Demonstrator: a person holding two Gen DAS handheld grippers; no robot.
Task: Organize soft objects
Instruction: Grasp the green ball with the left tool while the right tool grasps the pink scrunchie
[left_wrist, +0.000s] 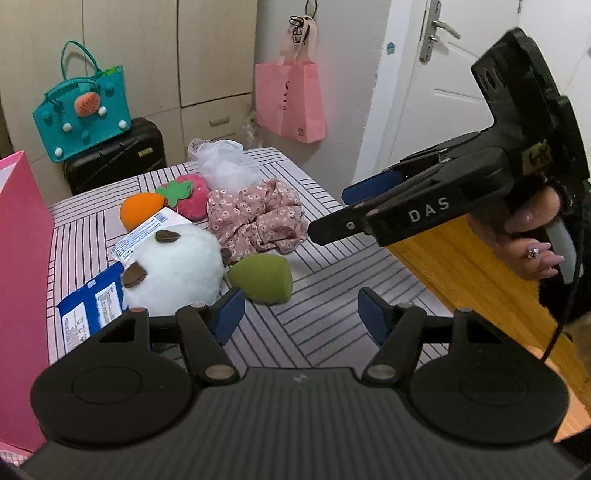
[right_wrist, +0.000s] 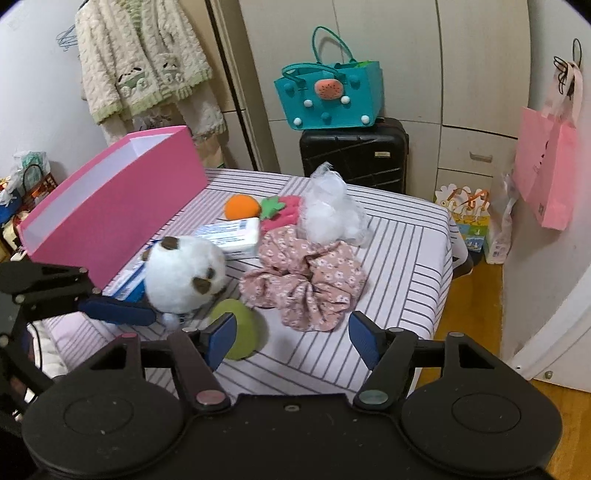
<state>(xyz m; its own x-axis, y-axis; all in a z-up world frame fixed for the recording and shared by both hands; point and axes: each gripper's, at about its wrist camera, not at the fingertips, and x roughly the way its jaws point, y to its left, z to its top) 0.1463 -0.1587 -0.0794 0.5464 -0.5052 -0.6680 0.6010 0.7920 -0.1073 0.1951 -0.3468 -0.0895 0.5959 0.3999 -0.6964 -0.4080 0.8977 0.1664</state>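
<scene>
A wrong pick is the risk: the soft objects are crowded, so closing on the green plush (right_wrist: 236, 332) could also snag the white plush (right_wrist: 184, 273) touching it. Both the left gripper (left_wrist: 301, 314) and the right gripper (right_wrist: 291, 338) are held open and empty above the striped counter (right_wrist: 399, 240). The green plush lies just beyond each gripper's left finger; the pink box (right_wrist: 110, 206), probably the destination, stands behind.

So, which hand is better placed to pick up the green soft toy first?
The left. Its tool is open, with the green toy just ahead beside its left pad. The right tool is also open and near it, but the pink box stands on the left side.
</scene>
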